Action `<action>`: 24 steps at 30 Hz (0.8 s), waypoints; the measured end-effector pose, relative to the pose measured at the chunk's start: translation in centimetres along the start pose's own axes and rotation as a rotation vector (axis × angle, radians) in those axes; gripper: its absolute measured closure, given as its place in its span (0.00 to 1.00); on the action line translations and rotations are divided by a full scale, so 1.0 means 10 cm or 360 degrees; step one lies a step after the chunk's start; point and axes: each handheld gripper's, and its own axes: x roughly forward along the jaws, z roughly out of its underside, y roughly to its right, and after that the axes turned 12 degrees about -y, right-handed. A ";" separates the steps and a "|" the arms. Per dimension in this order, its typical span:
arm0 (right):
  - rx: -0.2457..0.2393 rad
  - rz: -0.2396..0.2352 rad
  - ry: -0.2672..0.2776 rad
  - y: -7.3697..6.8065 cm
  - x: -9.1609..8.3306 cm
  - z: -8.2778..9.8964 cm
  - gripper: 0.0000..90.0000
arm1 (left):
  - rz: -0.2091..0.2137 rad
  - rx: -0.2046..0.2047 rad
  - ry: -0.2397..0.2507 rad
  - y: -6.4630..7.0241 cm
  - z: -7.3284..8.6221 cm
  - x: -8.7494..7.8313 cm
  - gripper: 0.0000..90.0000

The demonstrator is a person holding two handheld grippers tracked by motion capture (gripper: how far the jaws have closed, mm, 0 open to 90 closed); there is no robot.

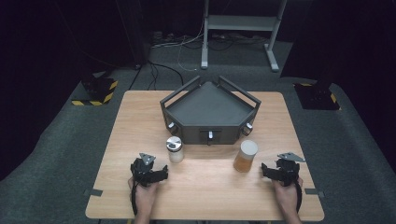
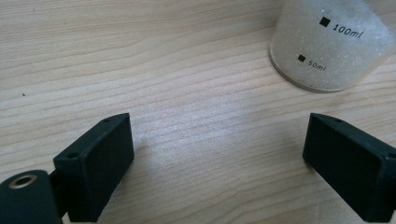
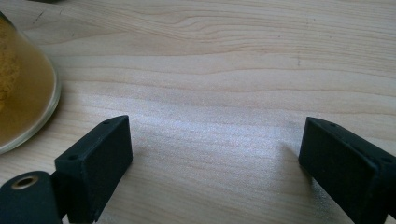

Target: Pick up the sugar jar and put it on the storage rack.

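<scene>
A: High view puts the two jars near the middle of the frame, just below the dark tray: a clear jar with a metal lid (image 1: 175, 149) left of centre, and a jar of amber-yellow contents with a pale lid (image 1: 245, 156) right of centre. Both stand upright on the wooden surface (image 1: 205, 196), well apart from each other.

B: How would they handle?

A: I'd judge both rigid and smooth-walled, so somewhat slippery between hard pads. In the left gripper view the clear jar (image 2: 329, 44) sits at the upper right, packed with fine white grains and printed with volume marks; full like that, it probably has some weight. In the right gripper view the amber jar (image 3: 23, 88) bulges in at the left edge. Whether either is glass or plastic I cannot tell, so treat them as breakable.

B: Where to take hold?

A: Across the straight wall, about mid-height, below the lid, so the jar cannot tip. The lid itself looks a poorer purchase.

B: And the grippers?

A: The left hand-held gripper (image 1: 148, 171) rests at the lower left, jaws spread wide with nothing between them, near its jar but apart. The right hand-held gripper (image 1: 279, 171) at the lower right is likewise wide and empty, just beside the amber jar without touching. The grey three-sided tray (image 1: 210, 112) stands beyond, bare inside.
</scene>
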 end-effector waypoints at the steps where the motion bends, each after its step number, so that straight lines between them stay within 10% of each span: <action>1: 0.0000 0.0000 0.0000 0.00 0.00 0.00 0.10 | 0.0000 0.0001 -0.0001 0.00 0.00 0.00 0.09; 24: 0.0001 0.0000 0.0001 0.00 0.00 0.00 0.10 | 0.0038 0.0067 -0.0044 -0.05 -0.06 0.01 0.01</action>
